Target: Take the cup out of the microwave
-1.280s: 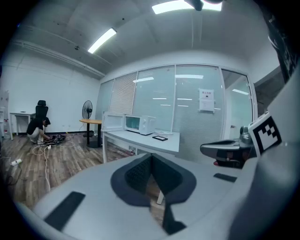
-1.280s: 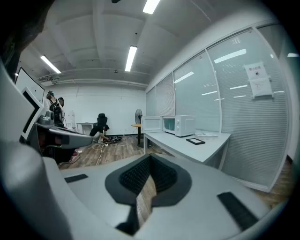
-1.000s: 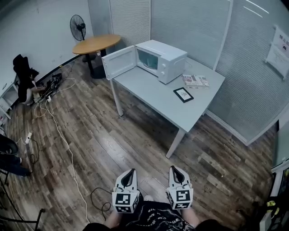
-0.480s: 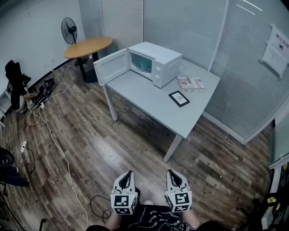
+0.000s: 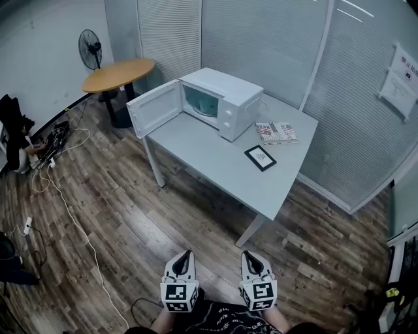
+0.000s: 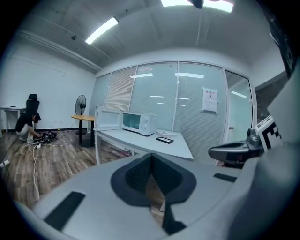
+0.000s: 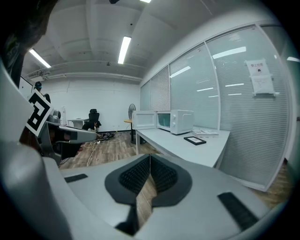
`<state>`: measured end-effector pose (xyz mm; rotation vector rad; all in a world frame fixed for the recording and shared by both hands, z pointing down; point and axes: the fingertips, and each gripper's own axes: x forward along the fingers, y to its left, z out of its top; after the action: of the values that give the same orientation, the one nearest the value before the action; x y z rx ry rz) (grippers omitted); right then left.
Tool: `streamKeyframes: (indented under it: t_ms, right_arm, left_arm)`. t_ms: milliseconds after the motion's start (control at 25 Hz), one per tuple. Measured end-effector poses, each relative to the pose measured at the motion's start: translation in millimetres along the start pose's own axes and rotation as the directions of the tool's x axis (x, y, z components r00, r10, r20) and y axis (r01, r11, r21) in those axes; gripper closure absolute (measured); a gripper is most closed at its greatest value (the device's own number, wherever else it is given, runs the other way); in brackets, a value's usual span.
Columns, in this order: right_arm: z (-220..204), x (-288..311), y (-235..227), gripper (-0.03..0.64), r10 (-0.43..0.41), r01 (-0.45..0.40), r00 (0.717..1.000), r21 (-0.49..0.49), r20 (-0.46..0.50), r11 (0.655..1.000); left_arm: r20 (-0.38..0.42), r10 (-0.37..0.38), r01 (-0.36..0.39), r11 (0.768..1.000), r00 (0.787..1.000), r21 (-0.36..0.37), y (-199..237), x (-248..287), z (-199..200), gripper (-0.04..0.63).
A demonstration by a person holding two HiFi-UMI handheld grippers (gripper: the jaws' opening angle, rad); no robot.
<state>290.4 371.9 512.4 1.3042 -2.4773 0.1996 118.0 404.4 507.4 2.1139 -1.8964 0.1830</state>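
Bright, even light pours from the ceiling strips (image 7: pixel 124 49) (reflections streak the glass wall (image 7: pixel 220 84)), edges bend and darken fisheye-style, and the right gripper (image 7: pixel 149 161) looks soft up close.

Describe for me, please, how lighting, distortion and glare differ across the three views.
Head view: even, soft light with no harsh shadows; the microwave and table are sharp, though the walls bow towards the edges. Left gripper view: strong fisheye with black corners, and a ceiling lamp blown out at the top. Right gripper view: the same fisheye; lamp reflections streak the glass wall.
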Motion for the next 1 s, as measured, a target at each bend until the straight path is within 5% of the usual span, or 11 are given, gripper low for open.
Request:
streamKeyframes:
  t_ms: [640,1000]
  right_arm:
    - [41.3,126.7,9.0,0.612,-0.092,0.092,0.996,0.041,-0.007,0.995]
    - [47.0,169.0,6.6,0.612,-0.083,0.084,0.996,0.049,-0.028,0.995]
  left_arm:
    - [-0.025,-0.105,0.106,0.993,0.994,0.049,91.3,103.5,42.3,0.589]
    - [-0.031,-0.086,0.087,0.995,0.996,0.045,119.7,129.9,51.0,0.589]
